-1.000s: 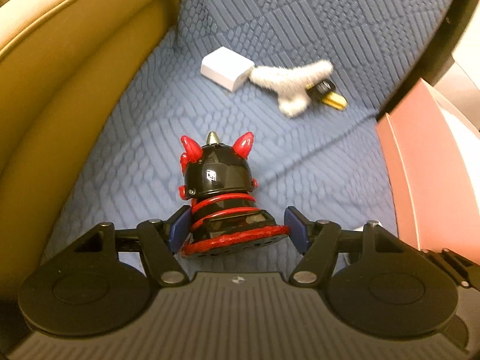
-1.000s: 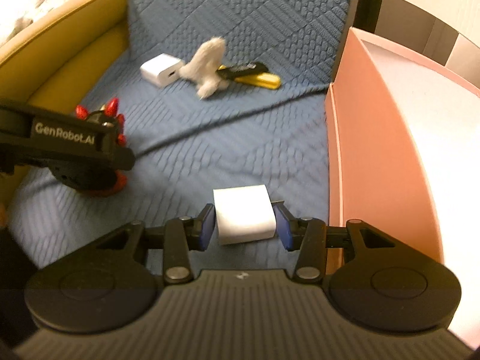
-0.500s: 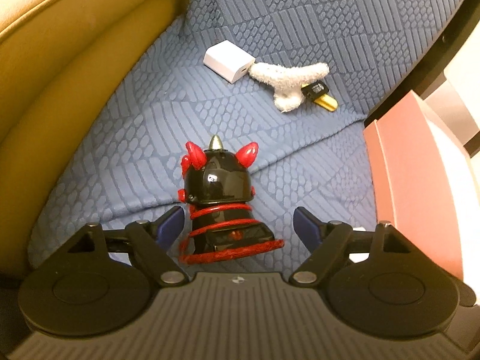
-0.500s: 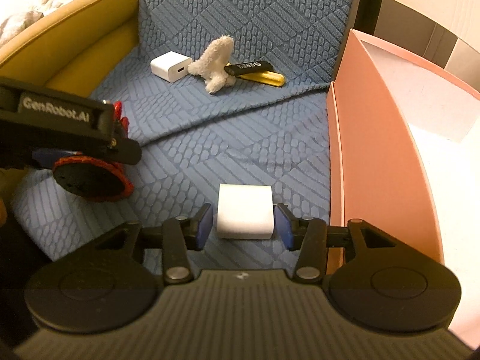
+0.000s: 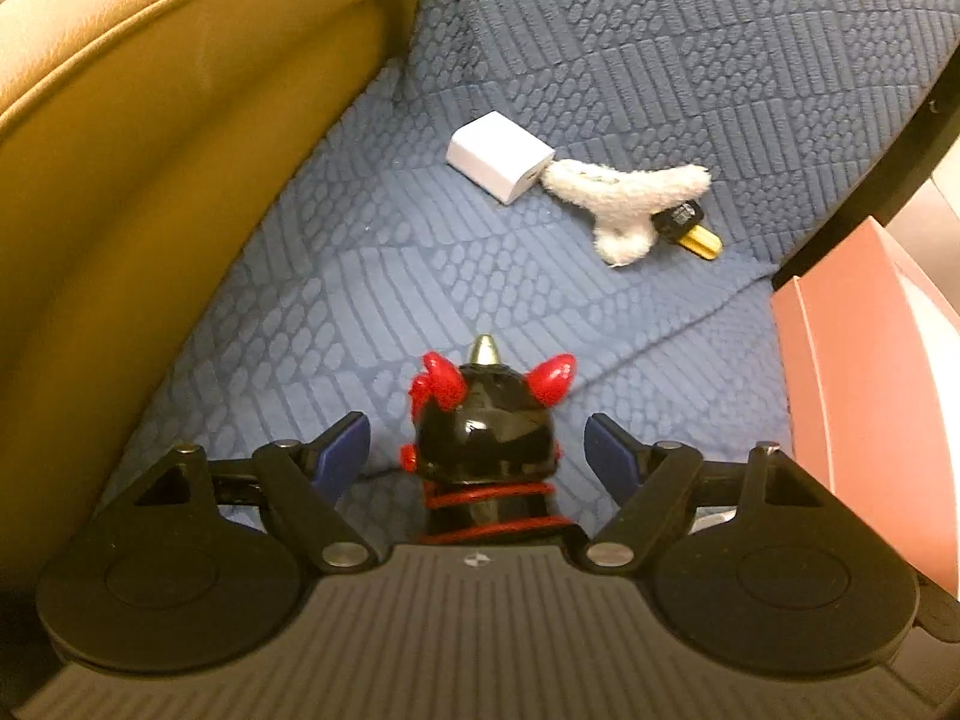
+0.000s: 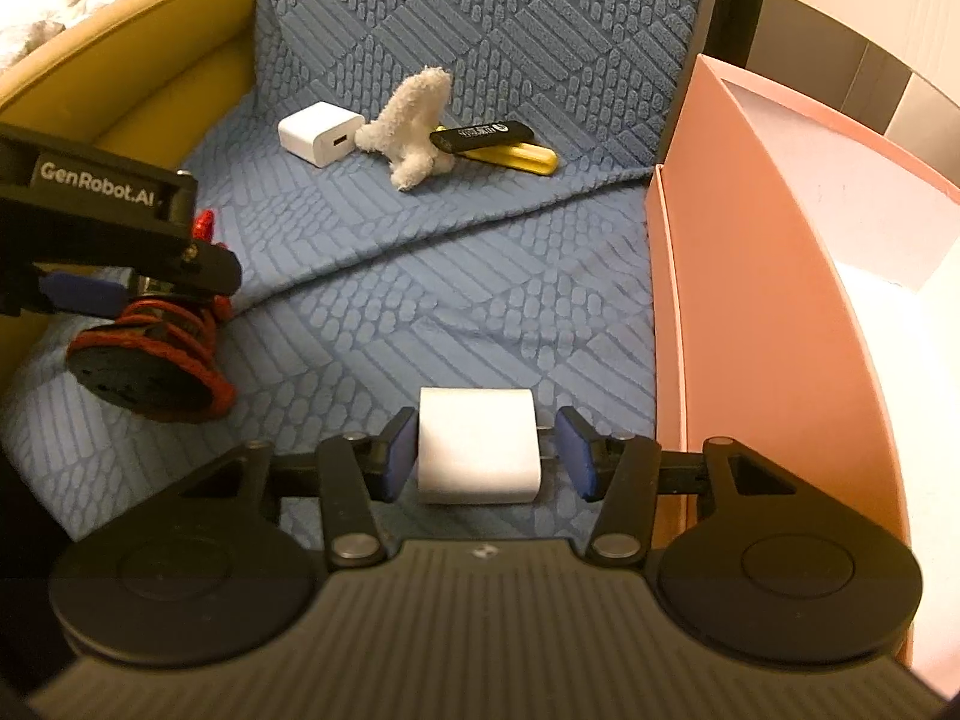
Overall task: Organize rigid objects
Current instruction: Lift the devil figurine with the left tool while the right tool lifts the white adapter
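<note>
A black figurine with red horns and red rings (image 5: pixel 486 444) lies tilted on the blue cushion between the wide-open fingers of my left gripper (image 5: pixel 478 457); nothing touches it. It shows in the right wrist view (image 6: pixel 150 360) under the left gripper. My right gripper (image 6: pixel 486 450) is open around a white block (image 6: pixel 478 445), with a small gap on each side. Farther back lie a white charger cube (image 6: pixel 321 133), a white plush piece (image 6: pixel 414 126), a black stick (image 6: pixel 483 135) and a gold stick (image 6: pixel 516 156).
A pink open box (image 6: pixel 750 312) stands at the right of the cushion; it also shows in the left wrist view (image 5: pixel 858 420). A tan leather sofa arm (image 5: pixel 150 210) rises on the left. The blue textured cover (image 6: pixel 450 300) has a fold across it.
My left gripper opened wide, let go of the figurine and moved forward over it. My right gripper opened slightly around the white block.
</note>
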### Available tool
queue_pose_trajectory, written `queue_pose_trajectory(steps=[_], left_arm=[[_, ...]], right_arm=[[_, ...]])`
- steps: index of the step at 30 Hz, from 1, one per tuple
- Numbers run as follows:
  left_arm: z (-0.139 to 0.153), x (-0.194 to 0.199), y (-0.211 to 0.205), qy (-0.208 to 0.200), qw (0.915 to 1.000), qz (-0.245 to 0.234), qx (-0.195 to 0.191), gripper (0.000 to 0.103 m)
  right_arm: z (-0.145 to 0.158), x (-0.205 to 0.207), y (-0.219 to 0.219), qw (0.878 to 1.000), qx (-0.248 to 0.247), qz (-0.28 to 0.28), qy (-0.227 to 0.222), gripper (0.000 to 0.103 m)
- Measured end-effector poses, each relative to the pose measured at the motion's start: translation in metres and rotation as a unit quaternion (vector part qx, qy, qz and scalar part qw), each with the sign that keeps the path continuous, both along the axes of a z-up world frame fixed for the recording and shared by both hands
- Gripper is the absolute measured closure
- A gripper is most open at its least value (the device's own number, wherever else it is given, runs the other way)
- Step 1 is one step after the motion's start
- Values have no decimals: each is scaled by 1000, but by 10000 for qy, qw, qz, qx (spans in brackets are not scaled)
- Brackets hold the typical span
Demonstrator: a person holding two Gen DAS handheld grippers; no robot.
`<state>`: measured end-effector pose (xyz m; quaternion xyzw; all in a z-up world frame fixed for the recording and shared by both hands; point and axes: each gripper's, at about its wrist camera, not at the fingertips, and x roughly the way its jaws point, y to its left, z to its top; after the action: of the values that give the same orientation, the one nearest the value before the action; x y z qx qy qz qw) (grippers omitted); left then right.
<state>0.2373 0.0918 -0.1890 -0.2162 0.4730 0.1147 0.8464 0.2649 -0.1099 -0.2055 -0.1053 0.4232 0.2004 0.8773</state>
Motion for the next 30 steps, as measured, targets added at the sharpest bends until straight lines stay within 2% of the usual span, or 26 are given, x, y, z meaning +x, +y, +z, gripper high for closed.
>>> queue_pose_trajectory(steps=[2, 7, 10, 19, 26, 30], left_arm=[[-3, 2, 2, 54, 10000, -3, -30, 28], [-10, 6, -1, 166, 9999, -16, -40, 31], [-11, 10, -4, 154, 9999, -50, -26, 38], [7, -4, -13, -68, 9998, -71, 195, 38], [28, -19, -26, -318, 9987, -261, 296, 39], [39, -30, -31, -419, 9983, -337, 219, 39]], right_arm=[[-1, 1, 1, 10000, -15, -20, 5, 50], [-2, 1, 4, 9998, -127, 98, -65, 50], [-2, 0, 6, 9997, -156, 148, -127, 56], [7, -1, 3, 9997, 82, 137, -161, 56], [31, -8, -1, 9989, 269, 218, -328, 56], [43, -13, -7, 9985, 415, 198, -298, 56]])
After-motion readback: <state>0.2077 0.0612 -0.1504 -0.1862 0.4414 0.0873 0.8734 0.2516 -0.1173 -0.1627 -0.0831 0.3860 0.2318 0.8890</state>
